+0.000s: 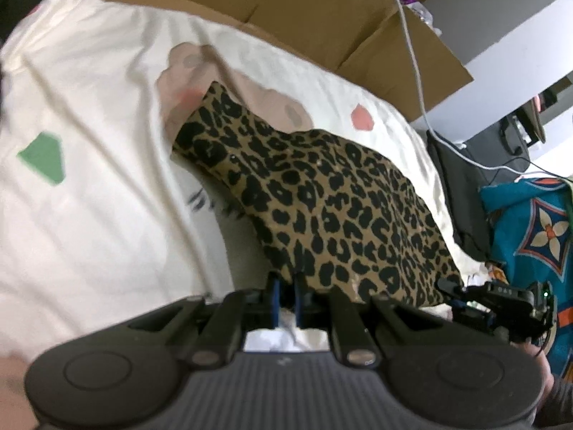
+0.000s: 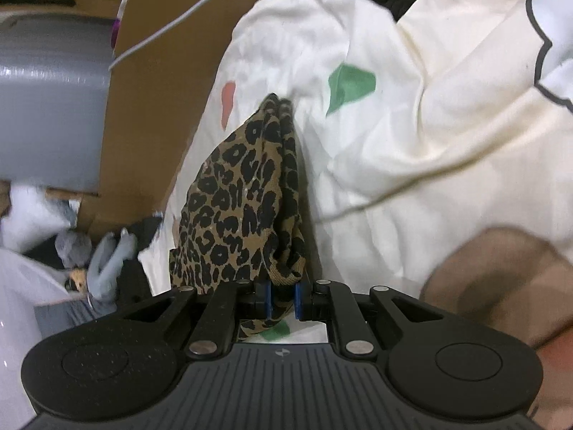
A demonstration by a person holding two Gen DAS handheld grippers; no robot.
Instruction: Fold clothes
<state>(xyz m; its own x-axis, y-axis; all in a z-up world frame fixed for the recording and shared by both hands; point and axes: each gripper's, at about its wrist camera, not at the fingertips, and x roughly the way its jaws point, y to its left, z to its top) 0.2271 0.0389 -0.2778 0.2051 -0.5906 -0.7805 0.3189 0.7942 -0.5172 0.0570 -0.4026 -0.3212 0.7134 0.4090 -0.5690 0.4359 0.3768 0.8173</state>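
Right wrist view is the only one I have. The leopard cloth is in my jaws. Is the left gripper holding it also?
Observer: Yes. The left gripper is shut on the near edge of the leopard cloth.
Operator: How does the cloth lie there?
Observer: It spreads wide over the cream bedsheet, toward the right gripper at its corner.
Operator: Anything beside the bed on that side?
Observer: A blue patterned fabric lies to the right.

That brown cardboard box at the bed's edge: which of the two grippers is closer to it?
Right, probably. The right gripper, holding the leopard-print cloth, sits near the bed edge that meets the cardboard box. The left gripper grips the same cloth further along the cream sheet.
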